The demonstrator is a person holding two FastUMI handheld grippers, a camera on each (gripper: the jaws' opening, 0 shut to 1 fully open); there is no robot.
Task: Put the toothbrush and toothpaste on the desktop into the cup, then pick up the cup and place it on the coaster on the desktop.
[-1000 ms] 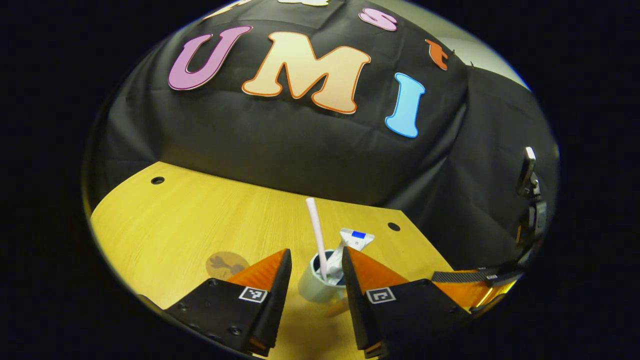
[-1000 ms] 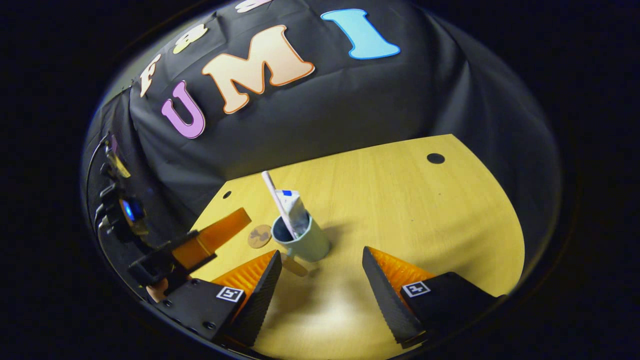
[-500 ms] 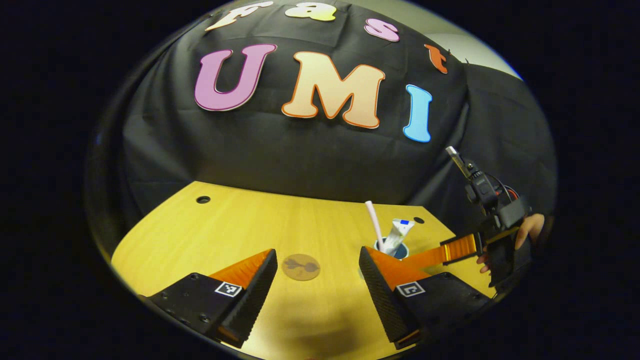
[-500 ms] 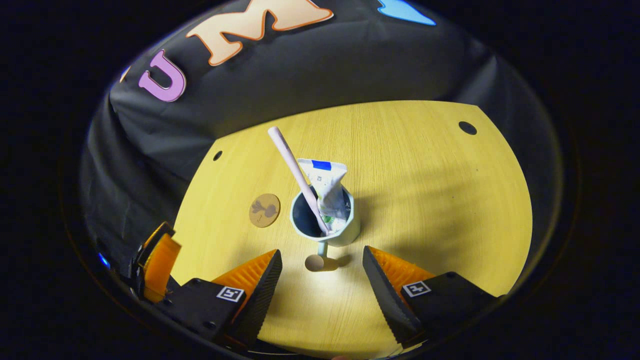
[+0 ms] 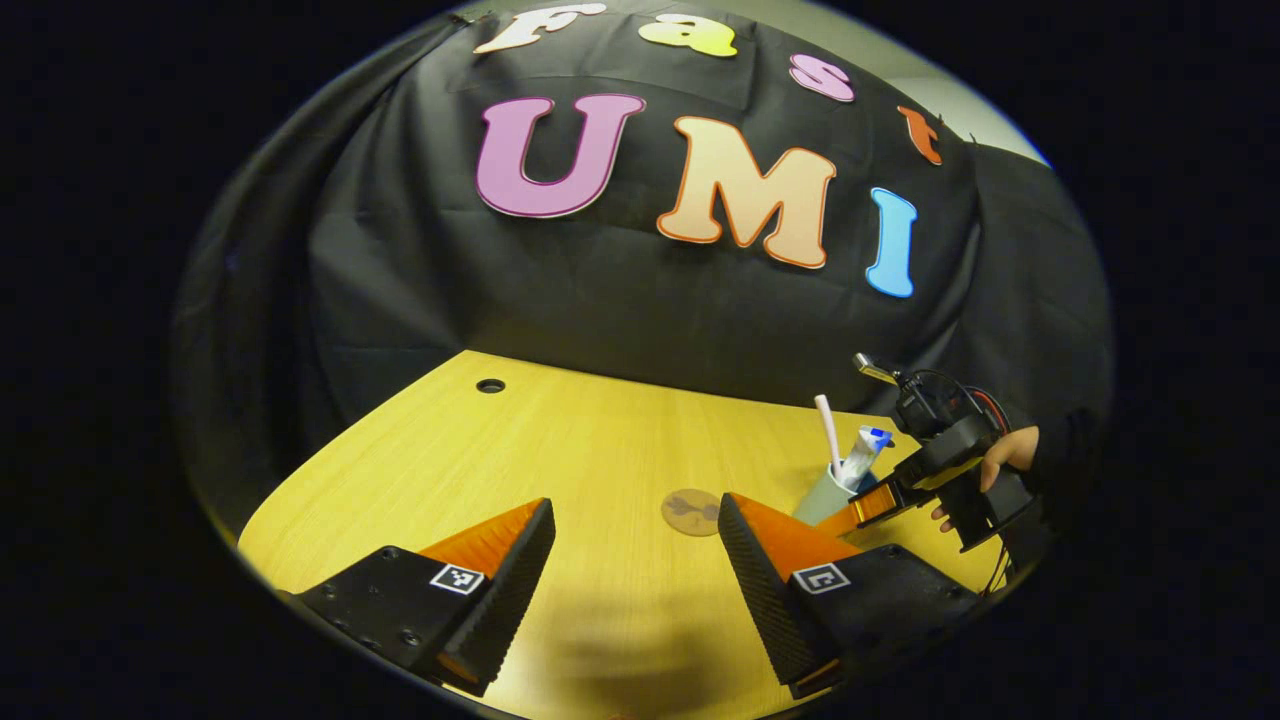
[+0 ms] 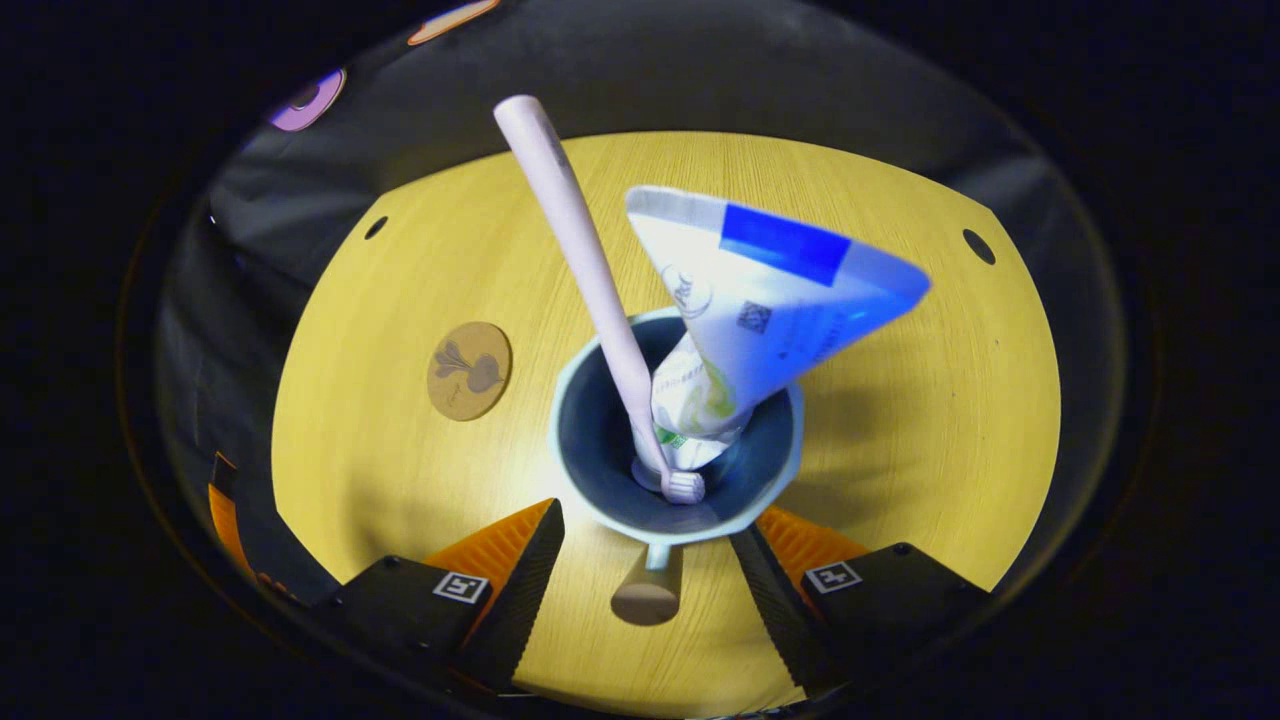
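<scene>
— What sits nearest your right gripper (image 6: pixel 645 560)?

— The cup's handle (image 6: pixel 648 592), a stubby peg that juts toward me into the gap between my two fingers. My jaws stand wide apart and press on nothing; I cannot tell whether either finger touches the rim.

— And past the handle?

— The cup (image 6: pixel 600 510) itself, pale outside, dark inside, upright on the desktop (image 6: pixel 900 420). I look almost straight down into it. The toothbrush (image 6: pixel 580 250) stands in it bristles down, its pale handle leaning out to my upper left. The toothpaste (image 6: pixel 760 300) stands beside it, cap end in the cup, flat crimped end fanning out above the rim.

— The coaster?

— The coaster (image 6: pixel 469 370) lies flat to the cup's left, apart from it, nearer the desktop's left edge.

— What of your left gripper (image 5: pixel 635 560)?

— Also wide open, holding nothing, above the near edge of the desktop. Beyond its fingers the coaster (image 5: pixel 691 511) lies flat. Farther right, near the right edge, stands the cup (image 5: pixel 826 494) with the toothbrush (image 5: pixel 828 432) and toothpaste (image 5: pixel 864 452) sticking up, and my right gripper (image 5: pixel 868 503) comes in beside it, held by a hand (image 5: pixel 1003 455).
</scene>
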